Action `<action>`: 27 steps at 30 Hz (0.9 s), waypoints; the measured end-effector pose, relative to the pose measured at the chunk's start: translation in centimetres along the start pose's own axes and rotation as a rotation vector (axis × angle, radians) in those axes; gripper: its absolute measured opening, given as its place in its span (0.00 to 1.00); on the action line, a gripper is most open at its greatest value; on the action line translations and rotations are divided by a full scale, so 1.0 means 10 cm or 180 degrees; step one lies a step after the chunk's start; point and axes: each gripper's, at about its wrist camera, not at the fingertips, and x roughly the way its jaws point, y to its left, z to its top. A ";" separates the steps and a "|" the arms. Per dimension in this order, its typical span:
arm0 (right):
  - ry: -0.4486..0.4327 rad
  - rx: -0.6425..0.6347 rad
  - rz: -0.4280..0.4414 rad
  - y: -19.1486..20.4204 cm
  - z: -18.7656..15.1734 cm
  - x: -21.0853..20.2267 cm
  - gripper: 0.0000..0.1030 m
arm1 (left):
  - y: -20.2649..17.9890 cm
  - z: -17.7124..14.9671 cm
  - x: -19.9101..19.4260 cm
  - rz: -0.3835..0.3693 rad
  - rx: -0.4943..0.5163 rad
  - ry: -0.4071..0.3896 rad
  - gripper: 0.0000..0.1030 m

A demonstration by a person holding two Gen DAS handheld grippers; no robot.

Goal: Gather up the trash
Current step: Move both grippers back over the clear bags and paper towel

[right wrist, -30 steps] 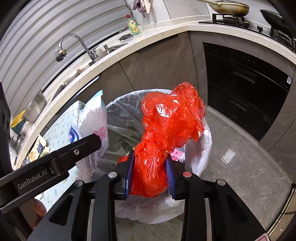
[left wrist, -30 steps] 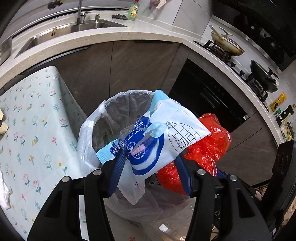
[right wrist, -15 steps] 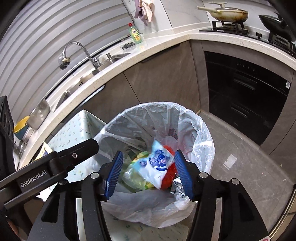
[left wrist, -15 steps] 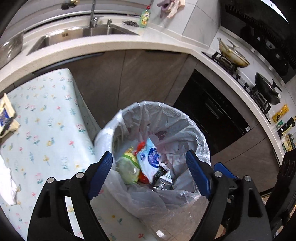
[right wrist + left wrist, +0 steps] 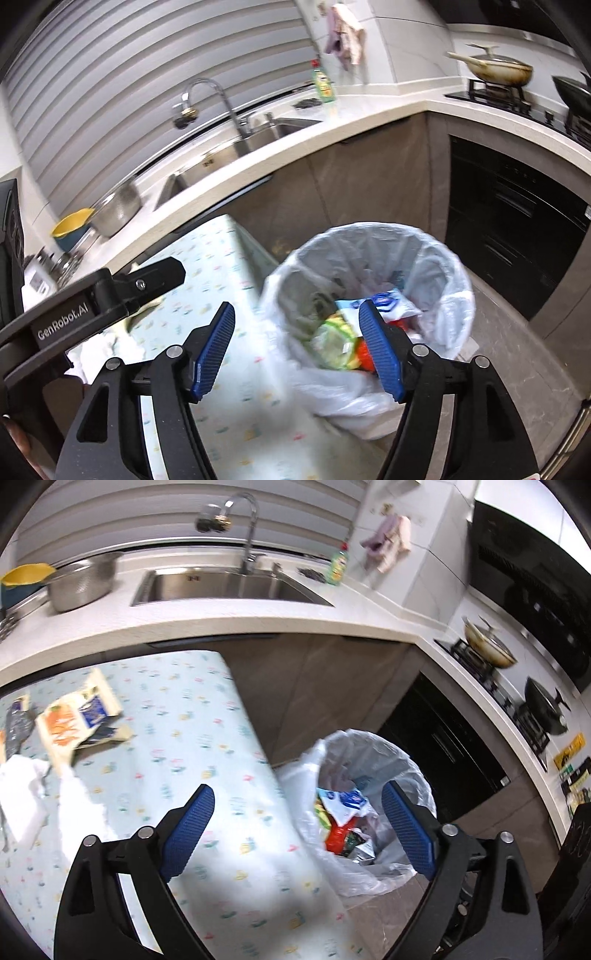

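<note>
Both grippers just opened, empty, above bin beside table edge.

One lined trash bin, two pans, one faucet, two bowls

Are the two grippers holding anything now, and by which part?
Nothing is held: the left gripper and right gripper have just been opening, with nothing between their jaws.

Lined bin right of table, wrappers in bin, carton on table, sink behind
</note>
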 end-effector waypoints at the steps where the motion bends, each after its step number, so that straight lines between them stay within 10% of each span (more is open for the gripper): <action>1: 0.0004 -0.0029 0.0025 0.07 -0.01 -0.01 0.68 | 0.11 0.00 -0.08 0.0036 -0.0050 -0.0036 0.86; 27: 0.0555 -0.0878 0.0589 2.25 -0.76 0.49 0.70 | 2.88 -0.55 -1.16 0.1077 -0.1386 -0.0239 0.91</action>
